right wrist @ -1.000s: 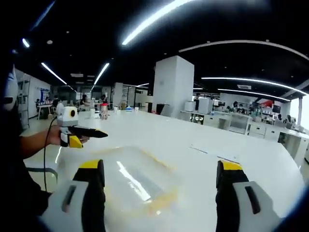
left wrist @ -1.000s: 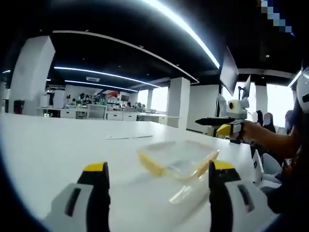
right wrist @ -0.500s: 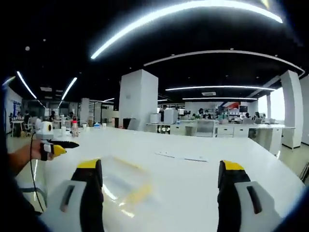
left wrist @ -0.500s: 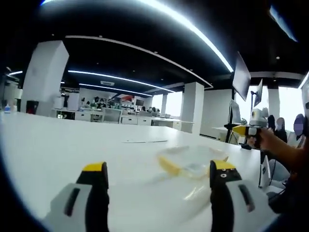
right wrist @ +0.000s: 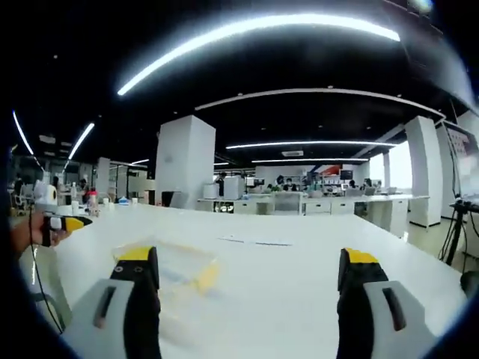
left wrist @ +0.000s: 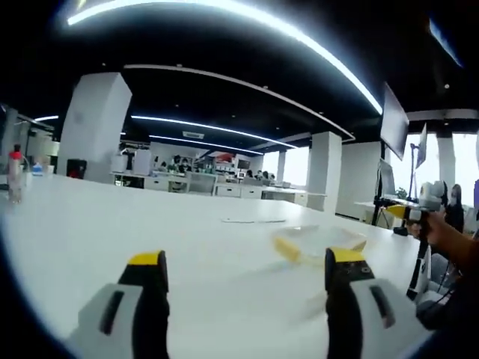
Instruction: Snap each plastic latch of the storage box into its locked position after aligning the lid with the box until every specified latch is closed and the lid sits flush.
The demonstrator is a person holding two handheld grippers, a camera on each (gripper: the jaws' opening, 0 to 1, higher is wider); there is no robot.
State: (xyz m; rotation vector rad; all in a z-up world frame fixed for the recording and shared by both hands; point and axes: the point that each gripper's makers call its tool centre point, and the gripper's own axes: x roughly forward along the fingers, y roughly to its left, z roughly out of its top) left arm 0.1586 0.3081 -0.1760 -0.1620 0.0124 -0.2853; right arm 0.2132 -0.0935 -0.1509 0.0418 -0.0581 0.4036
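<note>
Open-plan office space with white columns and ceiling strip lights is seen behind a broad white bench (left wrist: 112,224). On it the storage box (left wrist: 318,245), clear with yellow latches, is shown well ahead of the left gripper (left wrist: 243,299) and just beyond the right gripper (right wrist: 251,295). Both grippers are held wide open and empty, apart from the box. A latch could be missed, since the approach is made from low and far off.

both views low over white table (left wrist: 112,224), facing outward; both share storage box (left wrist: 318,243), lying near.
</note>
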